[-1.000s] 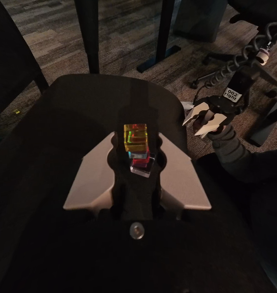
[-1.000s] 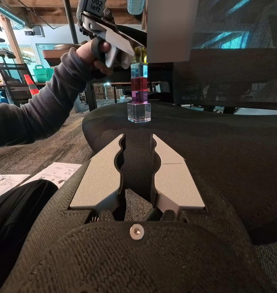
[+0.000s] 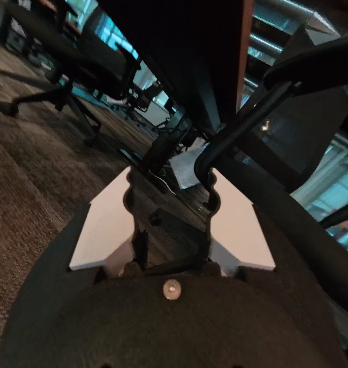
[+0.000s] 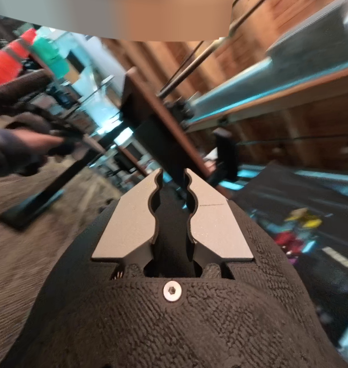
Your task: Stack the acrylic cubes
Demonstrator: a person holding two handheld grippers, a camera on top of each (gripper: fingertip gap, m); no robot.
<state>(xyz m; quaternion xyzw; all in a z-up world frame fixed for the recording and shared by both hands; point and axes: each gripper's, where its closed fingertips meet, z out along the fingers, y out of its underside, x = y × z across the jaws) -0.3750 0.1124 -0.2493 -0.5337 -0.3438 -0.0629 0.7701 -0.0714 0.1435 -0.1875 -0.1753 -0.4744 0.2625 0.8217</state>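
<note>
left gripper (image 3: 170,171): fingers (image 3: 109,219) spread wide, nothing between them; view tilted and blurred, aimed low across the carpet (image 3: 29,199) toward a desk leg (image 3: 159,151) and chair base (image 3: 55,93); a black chair arm (image 3: 239,135) crosses just by the right-side fingertip, contact not clear. right gripper (image 4: 174,172): fingers (image 4: 133,217) set narrow with a clear slot between them, no object in the slot, only dark background seen through it; view also tilted and smeared. coloured blocks (image 4: 296,235): a blurred cluster of yellow, red, blue and purple pieces lying on the dark chair seat (image 4: 288,189), to the right of the right gripper's fingers and well off their line, apart from both pads; whether they stand or lie tumbled cannot be told through the blur, so no long axis can be given. they do not show in the left wrist view. nearer gripper: the right, judged from the blocks showing only in its view. other: a sleeved hand (image 4: 25,145) at left of the right wrist view, holding something dark, blurred; red and green items (image 4: 19,55) far off; desk edge (image 4: 163,123) ahead.
</note>
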